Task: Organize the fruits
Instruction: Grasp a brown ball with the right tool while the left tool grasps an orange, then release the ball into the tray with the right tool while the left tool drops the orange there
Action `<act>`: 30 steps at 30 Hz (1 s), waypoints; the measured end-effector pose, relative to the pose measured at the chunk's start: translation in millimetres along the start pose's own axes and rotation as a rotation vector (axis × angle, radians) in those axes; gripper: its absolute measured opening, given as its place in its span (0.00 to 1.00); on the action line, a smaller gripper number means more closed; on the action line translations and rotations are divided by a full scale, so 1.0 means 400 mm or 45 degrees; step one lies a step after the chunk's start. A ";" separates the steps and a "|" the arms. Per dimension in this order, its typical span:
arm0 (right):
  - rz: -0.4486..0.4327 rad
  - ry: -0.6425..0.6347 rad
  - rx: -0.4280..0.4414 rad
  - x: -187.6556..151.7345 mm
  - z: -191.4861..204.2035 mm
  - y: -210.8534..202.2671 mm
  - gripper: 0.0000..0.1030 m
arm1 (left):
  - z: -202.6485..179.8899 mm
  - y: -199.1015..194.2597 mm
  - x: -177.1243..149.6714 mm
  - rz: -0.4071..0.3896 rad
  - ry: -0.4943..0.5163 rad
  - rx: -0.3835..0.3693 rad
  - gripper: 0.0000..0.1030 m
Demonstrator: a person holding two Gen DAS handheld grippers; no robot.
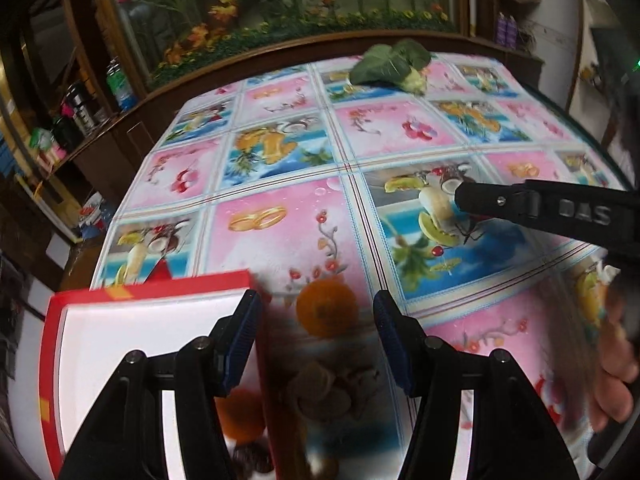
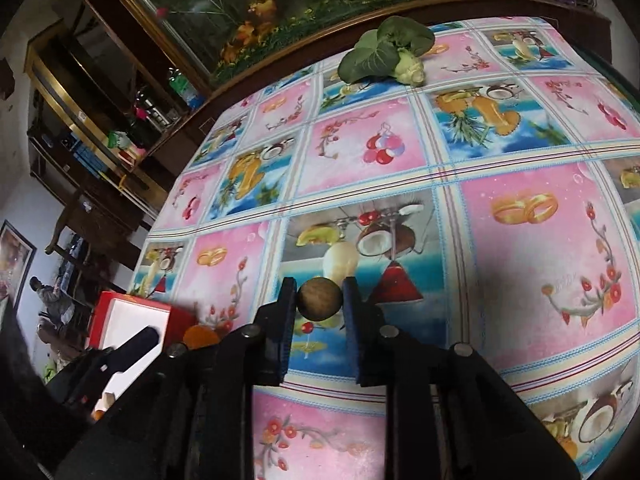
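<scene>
My left gripper (image 1: 316,320) is open and empty, hovering over the right edge of a red box with a white inside (image 1: 132,320). An orange fruit (image 1: 326,306) lies on the tablecloth just right of the box, between my fingers in view. Another orange fruit (image 1: 240,416) and a dark fruit (image 1: 252,458) sit inside the box. My right gripper (image 2: 320,300) is shut on a small round brown fruit (image 2: 320,300), held above the table. The box (image 2: 128,316) and the orange fruit (image 2: 200,336) show at lower left in the right wrist view.
A leafy green vegetable (image 1: 390,66) lies at the table's far edge, also in the right wrist view (image 2: 384,50). The table (image 2: 540,240) has a pink and blue fruit-print cloth. A wooden cabinet with flowers (image 1: 260,20) stands behind; shelves with bottles are left.
</scene>
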State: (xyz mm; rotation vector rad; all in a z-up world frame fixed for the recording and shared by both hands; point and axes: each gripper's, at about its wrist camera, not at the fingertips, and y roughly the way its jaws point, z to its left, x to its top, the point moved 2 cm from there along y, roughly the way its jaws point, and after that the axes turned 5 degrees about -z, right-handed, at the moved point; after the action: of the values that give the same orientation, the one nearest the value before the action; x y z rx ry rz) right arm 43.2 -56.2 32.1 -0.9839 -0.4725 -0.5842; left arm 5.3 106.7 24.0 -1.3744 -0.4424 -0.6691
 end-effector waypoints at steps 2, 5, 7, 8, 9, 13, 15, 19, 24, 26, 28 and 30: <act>0.004 -0.014 0.007 -0.003 0.013 -0.001 0.24 | 0.001 0.017 -0.002 0.026 -0.002 -0.012 0.55; 0.002 -0.018 0.019 -0.005 0.018 -0.003 0.24 | 0.004 0.028 -0.002 0.053 -0.017 -0.042 0.55; 0.008 -0.018 0.022 -0.005 0.018 -0.002 0.24 | 0.003 0.034 -0.005 0.081 -0.019 -0.053 0.55; 0.011 -0.019 0.026 -0.007 0.020 0.000 0.24 | 0.001 0.039 -0.003 0.087 -0.015 -0.049 0.55; 0.011 -0.022 0.026 -0.007 0.023 0.001 0.24 | -0.002 0.039 -0.002 0.087 -0.012 -0.046 0.55; 0.008 -0.025 0.032 -0.008 0.026 -0.002 0.24 | -0.016 0.050 -0.003 0.118 0.010 -0.044 0.41; 0.002 -0.020 0.028 -0.006 0.024 -0.004 0.24 | -0.008 0.057 -0.003 0.133 -0.040 -0.092 0.34; -0.001 -0.019 0.033 -0.005 0.023 -0.003 0.25 | -0.007 0.051 -0.007 0.130 -0.069 -0.105 0.34; -0.010 -0.037 0.084 -0.006 0.036 -0.011 0.25 | -0.004 -0.032 0.004 0.012 -0.132 -0.148 0.34; -0.031 -0.051 0.104 -0.006 0.043 -0.018 0.25 | 0.016 -0.097 0.006 -0.070 -0.174 -0.150 0.34; -0.045 -0.056 0.150 -0.006 0.051 -0.026 0.25 | 0.047 -0.165 -0.003 -0.147 -0.217 -0.138 0.34; -0.066 -0.071 0.187 -0.007 0.062 -0.035 0.24 | 0.085 -0.231 -0.023 -0.213 -0.254 -0.094 0.34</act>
State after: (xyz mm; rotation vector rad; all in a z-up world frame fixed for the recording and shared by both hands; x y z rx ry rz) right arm 29.1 -39.8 51.1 -0.8514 -0.5840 -0.5614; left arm -59.9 136.2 92.3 -1.4920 -0.7041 -0.6926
